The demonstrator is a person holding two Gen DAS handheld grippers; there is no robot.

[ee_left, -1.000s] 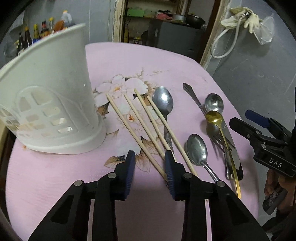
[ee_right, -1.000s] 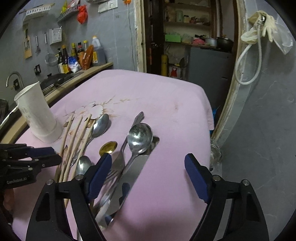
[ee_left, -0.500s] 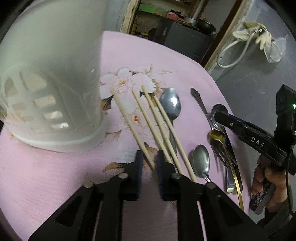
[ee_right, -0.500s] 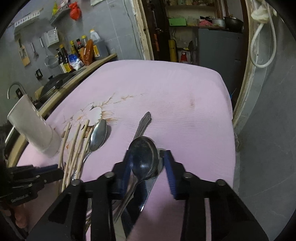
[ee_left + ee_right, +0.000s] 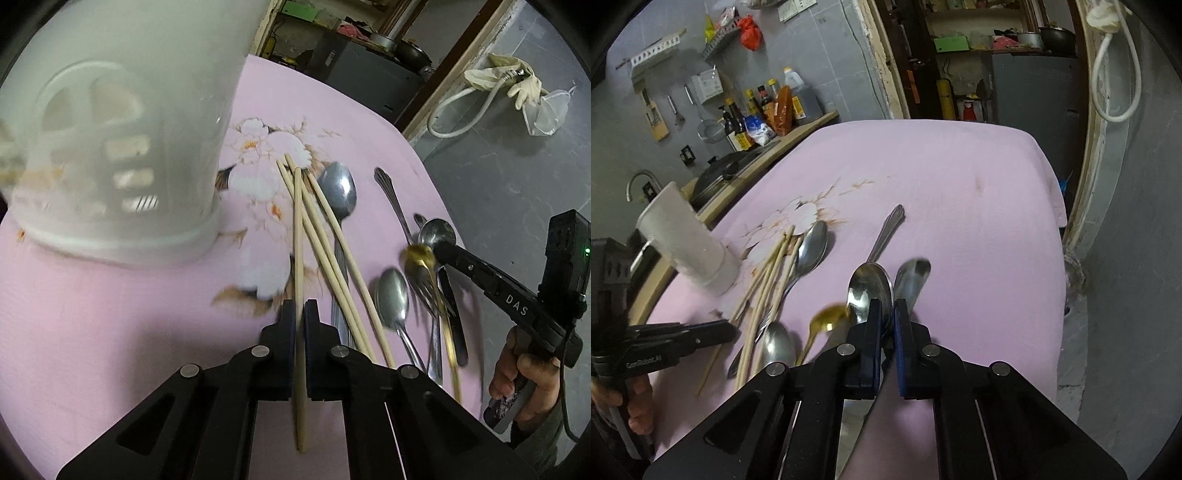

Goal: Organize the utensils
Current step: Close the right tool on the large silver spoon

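Two pickups only begun: my left gripper (image 5: 299, 314) pinches one chopstick (image 5: 297, 236), my right gripper (image 5: 887, 314) a steel spoon (image 5: 868, 291), everything else lying beside the white holder (image 5: 122, 155).

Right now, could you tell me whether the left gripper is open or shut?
Shut on a chopstick: the left gripper has its pads pressed against that one stick, which crosses the others.
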